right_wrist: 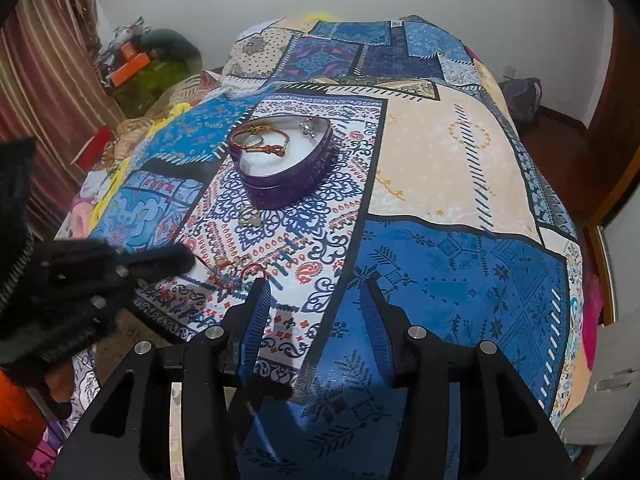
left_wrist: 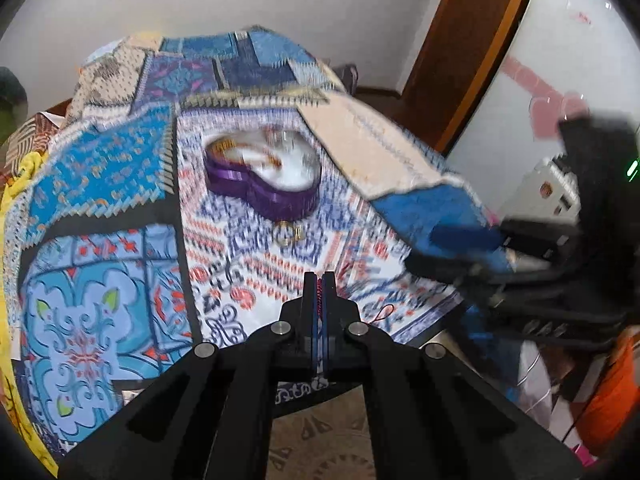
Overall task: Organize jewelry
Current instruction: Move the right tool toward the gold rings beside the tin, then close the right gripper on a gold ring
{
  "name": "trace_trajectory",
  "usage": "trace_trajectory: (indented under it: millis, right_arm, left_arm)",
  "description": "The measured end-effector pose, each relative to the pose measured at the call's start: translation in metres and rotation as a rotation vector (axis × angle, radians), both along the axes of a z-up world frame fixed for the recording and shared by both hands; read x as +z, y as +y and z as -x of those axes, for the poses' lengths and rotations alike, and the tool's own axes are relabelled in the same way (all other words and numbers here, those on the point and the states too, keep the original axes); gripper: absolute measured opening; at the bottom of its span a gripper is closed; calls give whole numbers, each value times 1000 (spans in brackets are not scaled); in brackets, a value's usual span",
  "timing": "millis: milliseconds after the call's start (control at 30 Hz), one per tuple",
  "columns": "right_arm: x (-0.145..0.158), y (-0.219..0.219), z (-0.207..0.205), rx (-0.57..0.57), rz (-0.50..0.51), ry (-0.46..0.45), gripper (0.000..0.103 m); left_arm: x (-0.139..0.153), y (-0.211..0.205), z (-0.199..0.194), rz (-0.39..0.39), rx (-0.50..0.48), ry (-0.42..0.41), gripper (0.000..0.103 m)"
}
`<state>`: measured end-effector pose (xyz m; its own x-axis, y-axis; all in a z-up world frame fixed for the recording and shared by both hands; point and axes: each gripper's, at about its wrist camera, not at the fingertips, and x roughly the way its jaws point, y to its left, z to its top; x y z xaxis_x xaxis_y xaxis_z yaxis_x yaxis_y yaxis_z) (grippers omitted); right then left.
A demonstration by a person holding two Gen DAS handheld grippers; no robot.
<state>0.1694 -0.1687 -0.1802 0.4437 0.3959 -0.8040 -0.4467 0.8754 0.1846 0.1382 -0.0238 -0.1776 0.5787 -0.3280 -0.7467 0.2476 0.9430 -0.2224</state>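
1. Presently noted: left gripper pitched steeply down toward the patterned bedspread, jaws fully closed, a thin red braided cord pinched between the blue pads and running lengthwise along the fingers.
2. Seen from the right wrist view: same left gripper entering from the left edge, blurred, its tip at a tangle of red cord bracelets near the front edge of the bed.
3. Right gripper angled down over the blue panel of the bedspread, jaws partly open, nothing between the pads.
4. Purple heart-shaped box resting open on the white ornamental panel, beyond both grippers, its point directed toward the left gripper's side in the right wrist view, lobes away.
5. Inside the box: an orange-red corded bracelet lying flat on the white lining, long axis roughly across the box; small silvery pieces near the far rim.
6. Gold ring lying on the bedspread just beside the box, on the near side, apart from the bracelets.
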Motion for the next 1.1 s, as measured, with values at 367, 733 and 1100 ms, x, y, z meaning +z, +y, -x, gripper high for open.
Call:
trace_trajectory:
  millis: [367, 733, 1100]
  right_arm:
    - [-1, 25, 7, 55, -4, 7, 43]
    - [-15, 68, 4, 138, 33, 31, 43]
    - [-25, 92, 2, 194, 112, 9, 25]
  left_arm:
    - [56, 36, 16, 45, 88, -166, 0]
    - [37, 71, 24, 44, 167, -140, 0]
    - [17, 90, 23, 78, 210, -107, 0]
